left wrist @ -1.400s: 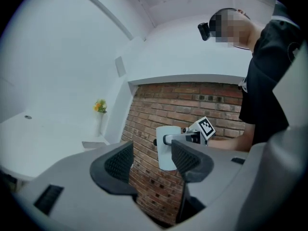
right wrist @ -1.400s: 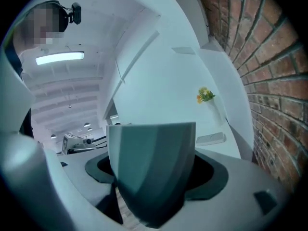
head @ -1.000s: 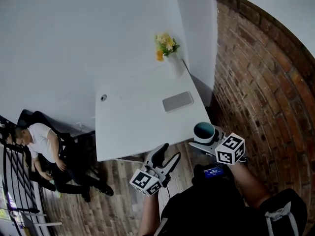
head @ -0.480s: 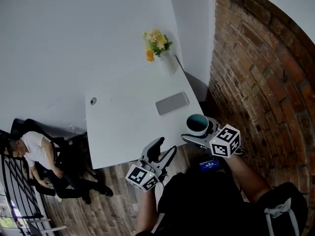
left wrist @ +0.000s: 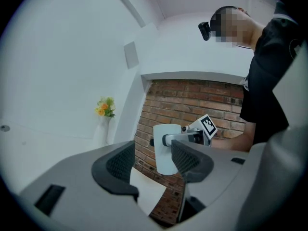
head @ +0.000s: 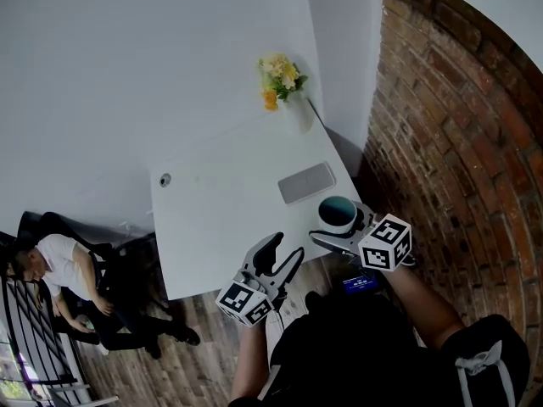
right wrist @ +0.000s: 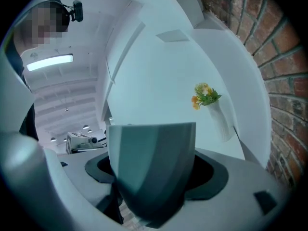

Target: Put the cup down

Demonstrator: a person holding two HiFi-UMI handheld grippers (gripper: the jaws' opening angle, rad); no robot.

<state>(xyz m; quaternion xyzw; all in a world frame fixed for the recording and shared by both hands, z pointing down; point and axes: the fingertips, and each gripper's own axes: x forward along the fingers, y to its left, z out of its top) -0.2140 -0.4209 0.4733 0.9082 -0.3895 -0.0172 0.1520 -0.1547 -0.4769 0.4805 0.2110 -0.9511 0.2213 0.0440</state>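
My right gripper [head: 341,227] is shut on a white cup [head: 338,214] with a dark teal inside, held upright over the near right corner of the white table [head: 221,227]. In the right gripper view the cup [right wrist: 151,170] fills the space between the jaws. In the left gripper view the same cup [left wrist: 166,148] shows from the side, beyond the left gripper's jaws. My left gripper [head: 280,257] stands open and empty just off the table's near edge, its dark pads [left wrist: 115,165] apart.
A grey flat phone-like slab [head: 306,182] lies on the table just beyond the cup. A white vase of yellow and orange flowers [head: 282,79] stands at the far right corner. A brick wall [head: 458,142] runs along the right. A seated person [head: 59,265] is at the left.
The cup in my right gripper has moved in from beyond the table's near right corner to above the tabletop. My left gripper stays open near the front edge.
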